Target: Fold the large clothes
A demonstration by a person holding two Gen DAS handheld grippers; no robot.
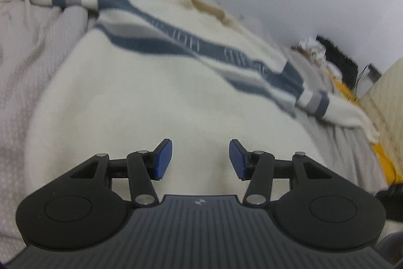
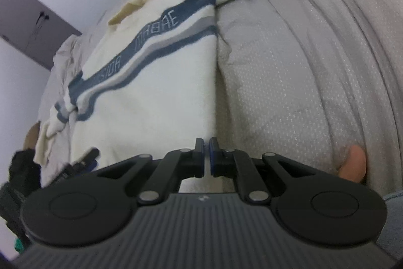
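Cream knitted sweater with blue-grey stripes (image 1: 151, 97) lies flat on grey bedcover (image 2: 302, 67); left gripper (image 1: 200, 159) parted and empty, right gripper (image 2: 206, 156) closed at the sweater's hem edge, grip unconfirmed.

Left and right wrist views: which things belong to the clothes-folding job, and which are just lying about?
Job:
cream sweater with blue and grey stripes
left gripper, open
right gripper, shut

Lying about:
grey bedcover
yellow cloth
dark clutter by the wall

Left gripper (image 1: 200, 159) jaws stand apart; right gripper (image 2: 206, 158) jaws closed together
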